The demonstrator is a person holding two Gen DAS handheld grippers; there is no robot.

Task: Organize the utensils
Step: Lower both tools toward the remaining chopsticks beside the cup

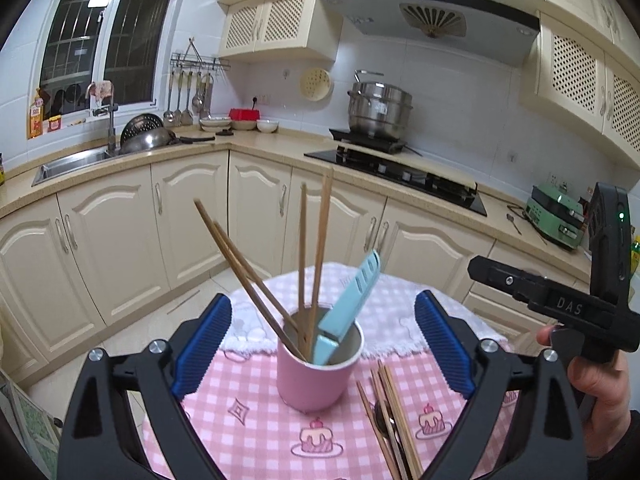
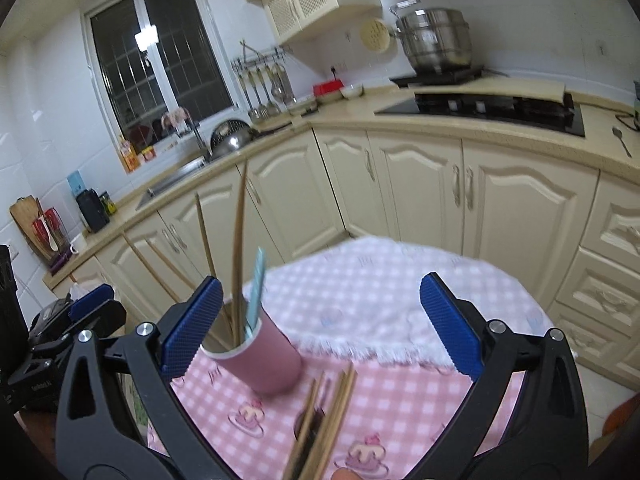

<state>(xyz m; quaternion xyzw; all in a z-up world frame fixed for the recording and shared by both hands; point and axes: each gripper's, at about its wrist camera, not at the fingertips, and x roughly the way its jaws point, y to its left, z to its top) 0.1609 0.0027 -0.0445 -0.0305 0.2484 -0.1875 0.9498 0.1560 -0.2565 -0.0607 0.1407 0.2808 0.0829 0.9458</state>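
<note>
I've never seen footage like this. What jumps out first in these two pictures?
The pink cup in the middle of the pink checked tablecloth, bristling with wooden chopsticks and a pale blue utensil. More chopsticks lie loose on the cloth just right of it. Framing everything, the left gripper and right gripper each spread blue-padded fingers wide open, holding nothing.
</note>
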